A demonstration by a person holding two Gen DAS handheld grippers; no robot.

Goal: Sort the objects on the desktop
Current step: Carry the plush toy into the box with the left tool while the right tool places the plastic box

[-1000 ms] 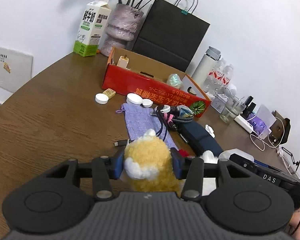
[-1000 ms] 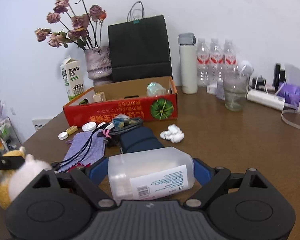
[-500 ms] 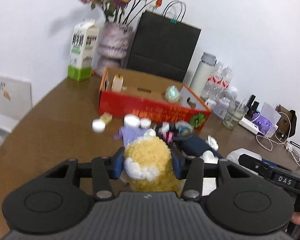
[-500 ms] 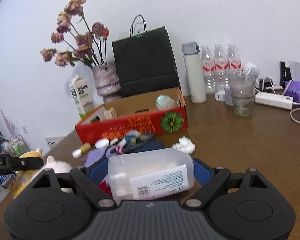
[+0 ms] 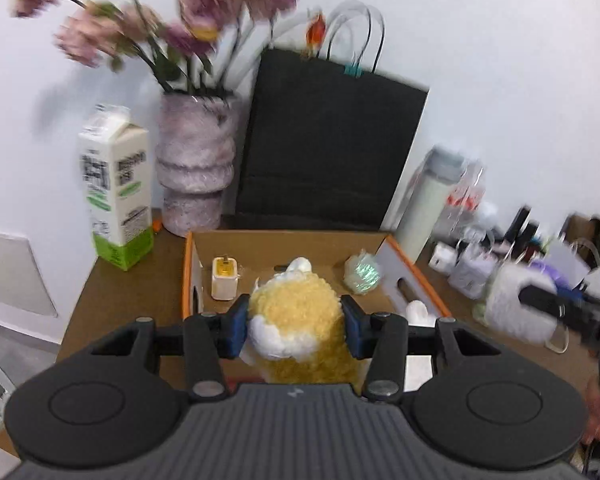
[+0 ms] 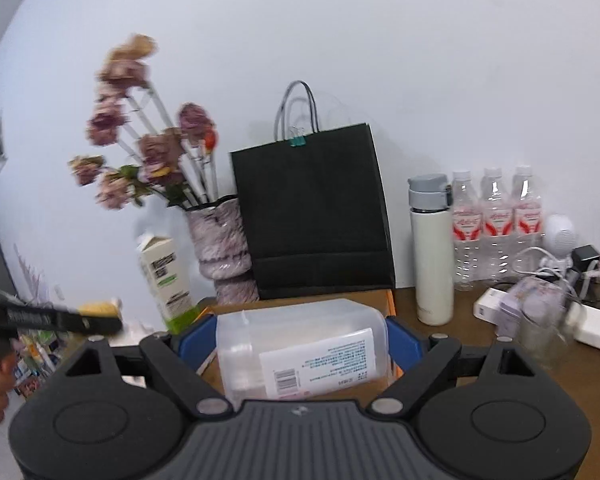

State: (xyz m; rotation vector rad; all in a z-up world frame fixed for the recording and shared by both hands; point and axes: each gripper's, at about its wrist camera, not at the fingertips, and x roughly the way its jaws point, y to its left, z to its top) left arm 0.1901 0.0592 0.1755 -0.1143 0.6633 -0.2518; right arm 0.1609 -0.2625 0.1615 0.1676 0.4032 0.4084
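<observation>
Left wrist view shows the left gripper (image 5: pixel 296 326) clamping the fuzzy yellow-and-white plush toy (image 5: pixel 296 320), now raised from the desk to above the open orange cardboard box (image 5: pixel 188 264), ready for release, while the right gripper (image 6: pixel 302 346) clamps the translucent plastic bottle (image 6: pixel 300 344).

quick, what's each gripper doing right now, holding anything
Left gripper: closed on the yellow plush toy, above the cardboard box.
Right gripper: closed on the clear plastic container.

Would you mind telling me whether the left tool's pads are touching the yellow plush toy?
Touching: the left wrist view shows both blue pads pressed into the yellow plush toy.
</observation>
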